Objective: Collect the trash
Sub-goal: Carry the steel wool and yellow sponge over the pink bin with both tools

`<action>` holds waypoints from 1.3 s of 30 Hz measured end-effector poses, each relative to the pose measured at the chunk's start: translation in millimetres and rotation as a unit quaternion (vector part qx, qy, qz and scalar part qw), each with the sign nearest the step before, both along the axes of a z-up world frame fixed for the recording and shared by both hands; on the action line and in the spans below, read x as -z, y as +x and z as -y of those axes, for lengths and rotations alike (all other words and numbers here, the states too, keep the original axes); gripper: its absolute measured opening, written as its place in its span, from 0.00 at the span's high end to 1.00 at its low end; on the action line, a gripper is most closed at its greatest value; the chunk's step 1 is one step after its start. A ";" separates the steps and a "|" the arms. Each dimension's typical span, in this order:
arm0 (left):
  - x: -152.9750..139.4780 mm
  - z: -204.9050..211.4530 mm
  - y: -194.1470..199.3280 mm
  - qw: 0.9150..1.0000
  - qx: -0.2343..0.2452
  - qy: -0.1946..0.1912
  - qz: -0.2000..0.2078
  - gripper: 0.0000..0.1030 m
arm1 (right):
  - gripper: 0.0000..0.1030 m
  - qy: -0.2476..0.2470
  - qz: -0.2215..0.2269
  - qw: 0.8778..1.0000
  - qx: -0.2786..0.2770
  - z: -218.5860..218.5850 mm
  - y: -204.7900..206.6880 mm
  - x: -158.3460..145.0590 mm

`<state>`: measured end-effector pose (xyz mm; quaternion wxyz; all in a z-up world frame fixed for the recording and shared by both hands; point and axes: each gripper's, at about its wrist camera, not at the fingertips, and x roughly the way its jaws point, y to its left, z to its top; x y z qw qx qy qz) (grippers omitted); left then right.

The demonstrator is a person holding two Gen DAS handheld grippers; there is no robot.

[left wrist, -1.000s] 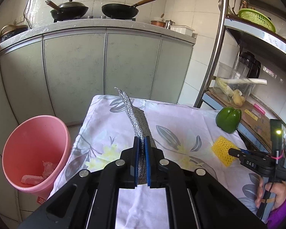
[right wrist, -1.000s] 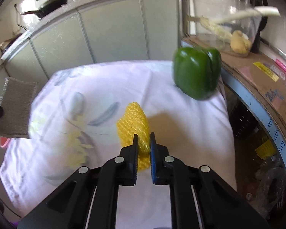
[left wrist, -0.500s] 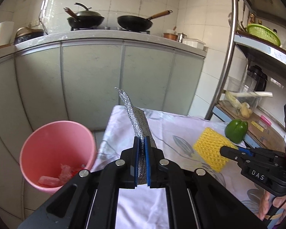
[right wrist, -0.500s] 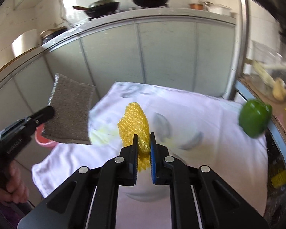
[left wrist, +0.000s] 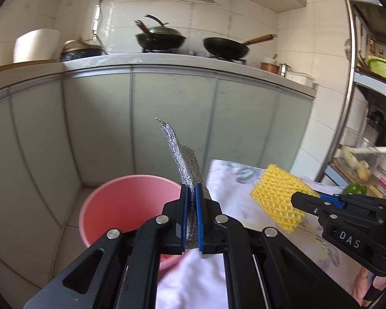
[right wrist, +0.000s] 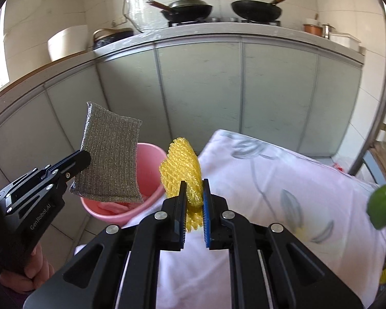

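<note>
- Left gripper [left wrist: 190,193] tilts slightly down, jaws clamped on a flat, silver knitted scourer [left wrist: 184,159], edge-on above the pink round bin [left wrist: 110,206].
- Right gripper [right wrist: 194,193] at 3 o'clock pinches yellow foam net [right wrist: 181,164] over the cloth-covered desk [right wrist: 270,170].

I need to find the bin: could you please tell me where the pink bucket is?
In both wrist views the pink bucket stands on the floor, left of the cloth-covered table, before the grey cabinets.

A home kitchen: white tiled walls, a lidded wok [left wrist: 161,36] and frying pan [left wrist: 226,47] on a stove above pale cabinet doors [left wrist: 172,123].
</note>
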<state>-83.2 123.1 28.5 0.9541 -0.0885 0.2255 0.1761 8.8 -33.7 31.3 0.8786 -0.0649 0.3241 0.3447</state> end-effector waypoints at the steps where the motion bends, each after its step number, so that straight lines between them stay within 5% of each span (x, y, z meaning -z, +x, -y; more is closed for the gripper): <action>1: -0.3 -4.4 -2.1 1.000 -0.005 0.000 0.001 0.95 | 0.89 0.000 0.001 1.000 -0.004 -6.4 -1.0 -0.3; 22: 18.7 -74.0 -19.7 0.997 -0.072 0.006 -0.011 0.95 | 0.89 0.000 0.002 0.999 -0.049 -98.1 -6.4 6.1; 39: 57.3 -97.3 -3.7 0.994 -0.091 0.022 -0.054 0.95 | 0.89 -0.039 -0.016 0.998 -0.047 -140.0 8.5 44.5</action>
